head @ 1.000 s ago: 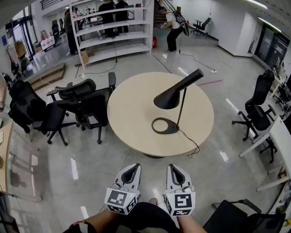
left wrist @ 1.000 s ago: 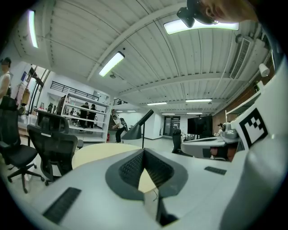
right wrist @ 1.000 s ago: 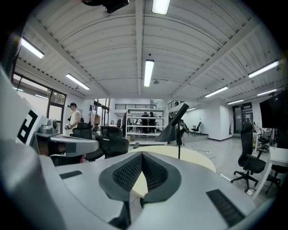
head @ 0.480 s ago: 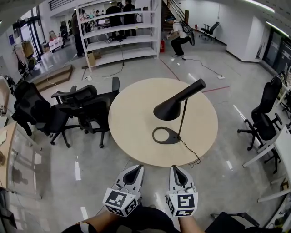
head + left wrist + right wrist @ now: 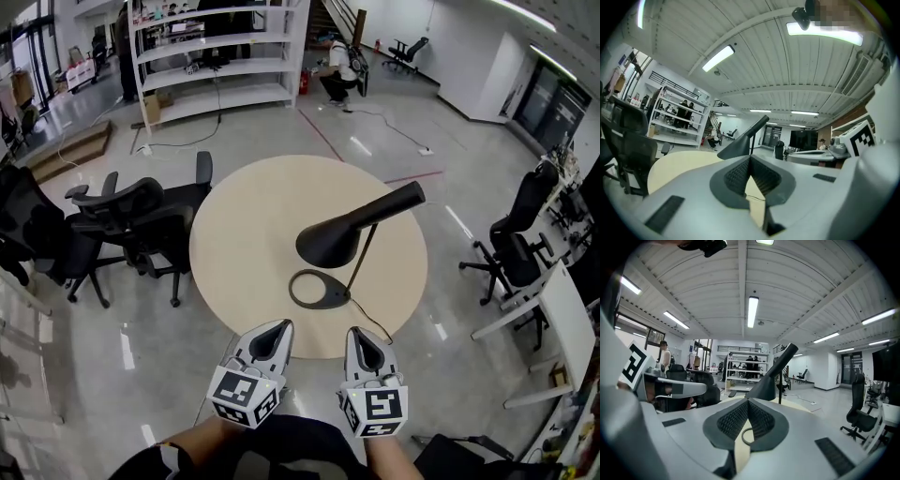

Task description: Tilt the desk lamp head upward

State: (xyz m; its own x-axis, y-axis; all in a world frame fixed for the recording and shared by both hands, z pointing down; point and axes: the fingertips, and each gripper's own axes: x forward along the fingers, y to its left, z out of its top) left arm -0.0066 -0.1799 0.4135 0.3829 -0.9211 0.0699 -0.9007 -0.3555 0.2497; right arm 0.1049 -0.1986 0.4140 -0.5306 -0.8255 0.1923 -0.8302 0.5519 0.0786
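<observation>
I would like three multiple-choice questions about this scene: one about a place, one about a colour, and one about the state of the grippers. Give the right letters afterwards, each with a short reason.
1. Where does the desk lamp stand?
A. On the floor
B. On the round table
C. On a shelf

2. What colour is the desk lamp?
A. White
B. Red
C. Black

3. How do the jaws of the left gripper and the right gripper stand?
A. Shut, with nothing between them
B. Wide open
C. Shut on the lamp head

Answers:
1 B, as its oval base rests on the beige tabletop.
2 C, as base, stem and head are all black.
3 A, as each gripper view shows the jaws together at the tips, with the lamp apart from them, ahead.
</observation>
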